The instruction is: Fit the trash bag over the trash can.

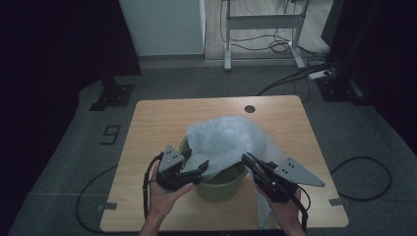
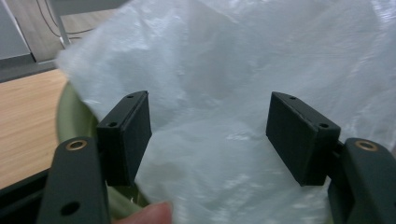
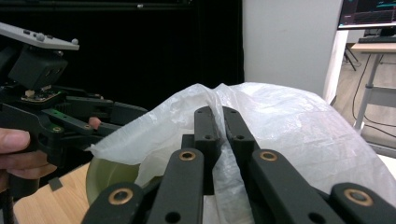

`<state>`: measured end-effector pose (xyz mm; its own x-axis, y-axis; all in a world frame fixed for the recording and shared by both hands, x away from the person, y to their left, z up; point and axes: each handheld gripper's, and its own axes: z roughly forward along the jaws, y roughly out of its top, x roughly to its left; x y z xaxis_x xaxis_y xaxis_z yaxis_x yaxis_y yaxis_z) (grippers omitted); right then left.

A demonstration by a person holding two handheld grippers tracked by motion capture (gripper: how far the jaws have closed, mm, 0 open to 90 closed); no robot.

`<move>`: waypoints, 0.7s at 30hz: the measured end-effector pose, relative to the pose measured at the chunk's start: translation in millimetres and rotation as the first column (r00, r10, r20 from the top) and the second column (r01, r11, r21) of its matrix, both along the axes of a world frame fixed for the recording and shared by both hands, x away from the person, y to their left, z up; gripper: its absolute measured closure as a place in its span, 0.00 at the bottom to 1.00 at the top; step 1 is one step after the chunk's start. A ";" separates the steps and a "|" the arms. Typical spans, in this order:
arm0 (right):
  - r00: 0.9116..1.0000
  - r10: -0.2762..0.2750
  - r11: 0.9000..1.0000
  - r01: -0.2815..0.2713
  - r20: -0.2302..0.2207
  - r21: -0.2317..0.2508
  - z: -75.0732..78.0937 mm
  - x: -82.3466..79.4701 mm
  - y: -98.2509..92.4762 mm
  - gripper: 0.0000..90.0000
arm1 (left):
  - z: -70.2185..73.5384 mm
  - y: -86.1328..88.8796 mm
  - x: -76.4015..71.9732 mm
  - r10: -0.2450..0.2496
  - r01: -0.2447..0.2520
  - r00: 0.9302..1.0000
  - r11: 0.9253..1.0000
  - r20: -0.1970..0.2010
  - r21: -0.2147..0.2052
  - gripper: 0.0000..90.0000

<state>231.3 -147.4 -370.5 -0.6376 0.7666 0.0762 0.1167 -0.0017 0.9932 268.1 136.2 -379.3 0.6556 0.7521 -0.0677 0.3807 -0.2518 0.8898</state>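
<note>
**Mia:** What is on the tabletop (image 1: 147, 128)?

**Ben:** A green bucket (image 1: 220, 188). It sits near the front edge, in the middle. A thin white plastic bag (image 1: 228, 140) is puffed up over it and hangs into it.

**Mia:** Is the bag all the way on?

**Ben:** No. You can see the bucket's green rim at the front and on the left side. Some of the bag hangs down off the right side, past the tabletop's front edge.

**Mia:** What is the right tool (image 1: 250, 161) doing?

**Ben:** It is pinching the bag. In the right gripper view its two black jaws are pressed together, with a fold of the bag squeezed between them, up above the bucket.

**Mia:** And the left tool (image 1: 199, 168)?

**Ben:** Its jaws are apart. In the left gripper view the bag is right in front of them, in the gap, but the pads (image 2: 133, 133) do not press on it. So it holds nothing.

**Mia:** Where is it?

**Ben:** At the left side of the bucket, just by the rim. A hand (image 1: 164, 196) holds it from below.
</note>
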 end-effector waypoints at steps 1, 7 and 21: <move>1.000 0.002 1.000 -0.002 -0.003 0.001 -0.8 1.1 1.6 0.94 | -1.2 -1.2 0.5 -0.004 0.004 1.000 1.000 -0.006 0.001 0.34; 1.000 -0.002 1.000 0.003 -0.026 0.027 -5.5 6.3 4.2 0.94 | -6.5 -6.9 1.7 -0.019 0.020 0.999 1.000 -0.027 0.024 0.34; 0.999 -0.033 0.997 0.031 0.031 0.067 11.0 -11.5 -14.7 0.95 | 1.3 -41.7 3.4 -0.053 0.056 0.998 0.994 -0.037 0.092 0.34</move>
<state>219.8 -162.1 -359.5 -0.6158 0.7804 0.1079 0.0837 -0.0713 0.9939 271.5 94.5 -377.9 0.6945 0.7192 -0.0218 0.3938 -0.3545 0.8481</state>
